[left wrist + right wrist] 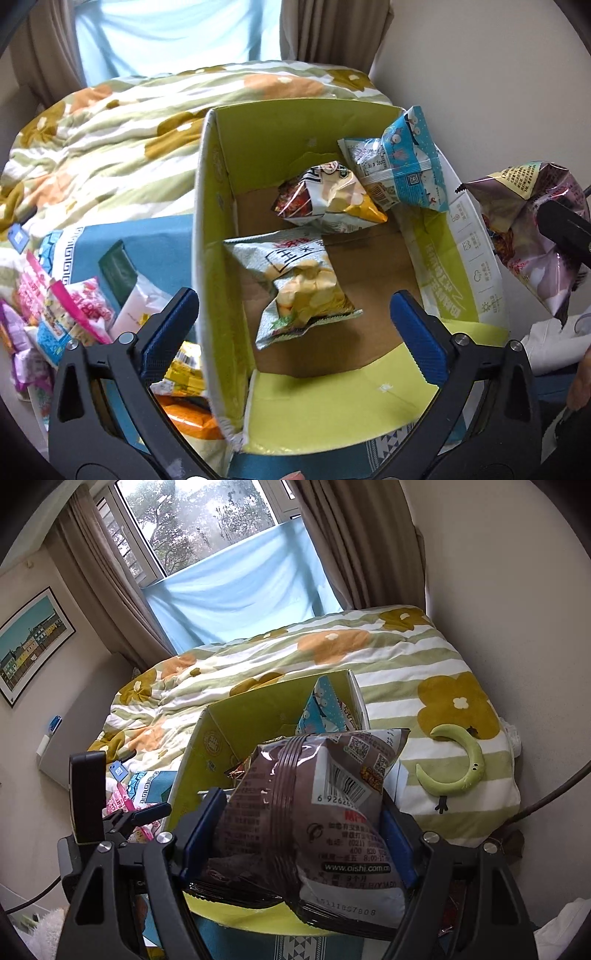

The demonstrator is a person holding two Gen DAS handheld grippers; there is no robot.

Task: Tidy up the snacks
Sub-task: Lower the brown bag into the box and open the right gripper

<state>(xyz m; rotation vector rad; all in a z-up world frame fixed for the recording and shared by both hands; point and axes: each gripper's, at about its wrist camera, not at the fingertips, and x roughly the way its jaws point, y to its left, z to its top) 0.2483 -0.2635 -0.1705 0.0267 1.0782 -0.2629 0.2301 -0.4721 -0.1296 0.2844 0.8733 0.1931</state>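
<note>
An open green cardboard box (218, 206) stands on the bed. Inside lie a pale green chip bag (299, 291), a white and gold bag (328, 199) and a blue bag (402, 162) leaning on the far right corner. My left gripper (293, 314) is open and empty above the box's near side. My right gripper (301, 830) is shut on a brown snack bag (317, 812), held just outside the box's right wall; the bag also shows in the left wrist view (532, 229). The box shows beyond it (221, 738).
Several loose snack packs (70, 310) lie in a pile left of the box on a blue cloth (155, 236). An orange pack (192, 421) sits by the box's near left corner. A floral duvet (369, 657) covers the bed, with a green moon toy (461, 760) on it.
</note>
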